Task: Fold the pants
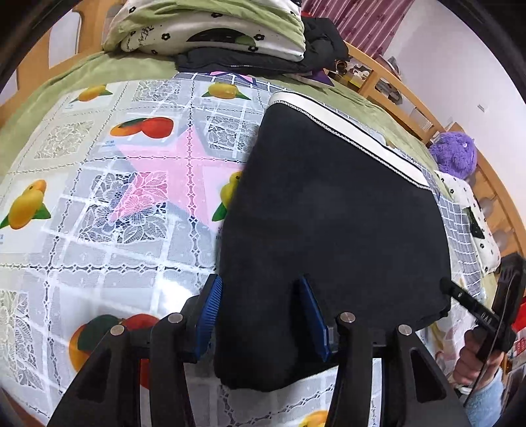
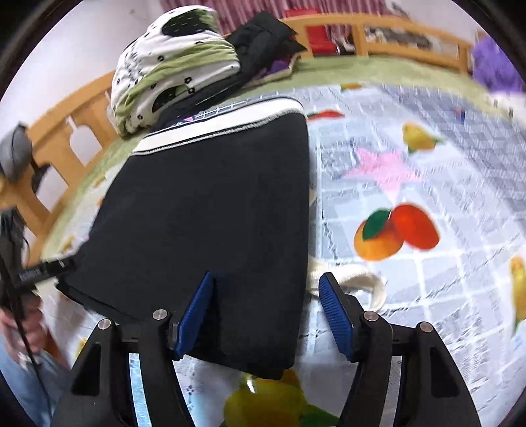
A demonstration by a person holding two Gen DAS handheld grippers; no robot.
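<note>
The black pants lie folded into a thick rectangle on the fruit-print cloth, white waistband at the far end. My left gripper is open, its blue pads straddling the near left corner of the pants. In the right wrist view the same pants fill the middle. My right gripper is open over their near right corner, one pad on the black fabric, the other beside a cream drawstring. The right gripper's finger shows at the pants' right corner in the left wrist view.
A lace fruit-print cloth covers the green bed. A folded green-and-white quilt and dark clothes are piled at the far end. A wooden bed rail and a purple plush toy stand on the right.
</note>
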